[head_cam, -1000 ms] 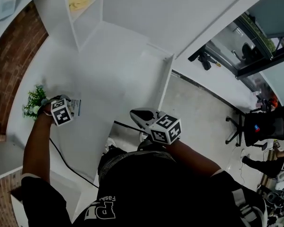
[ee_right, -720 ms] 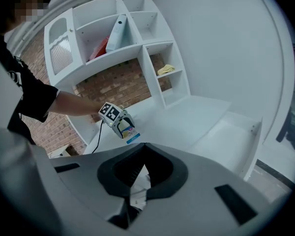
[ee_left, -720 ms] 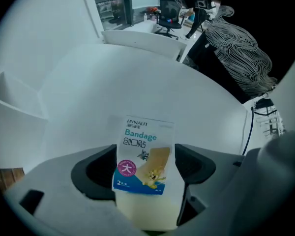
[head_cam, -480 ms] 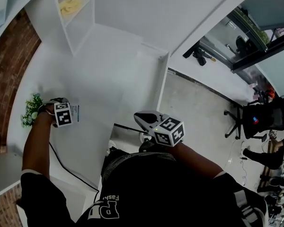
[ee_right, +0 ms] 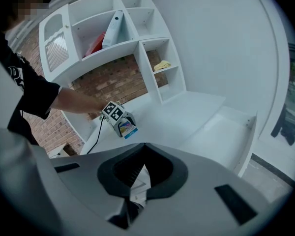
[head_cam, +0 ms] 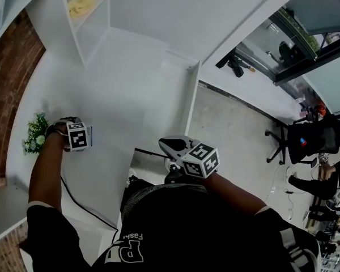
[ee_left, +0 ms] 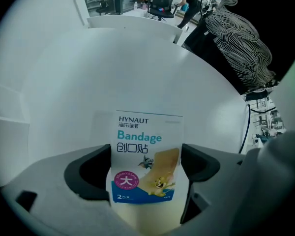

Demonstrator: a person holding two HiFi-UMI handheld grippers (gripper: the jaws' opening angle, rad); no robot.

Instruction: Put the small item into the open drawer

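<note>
Left gripper (ee_left: 145, 168) has just opened its jaws wide astride the bandage packet (ee_left: 146, 132) near the worktop's (head_cam: 105, 89) left edge, gripping nothing yet; pickup for the drawer (head_cam: 171, 98) seems next.

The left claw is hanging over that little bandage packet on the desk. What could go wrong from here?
The left gripper has just been opening its jaws, and the bandage packet lies flat between them, not gripped. Thin and flat on the smooth desk, it may slip away as they close. The small plant stands close beside that gripper and could get knocked. Carried over, the packet might catch the rim of the open drawer.
</note>
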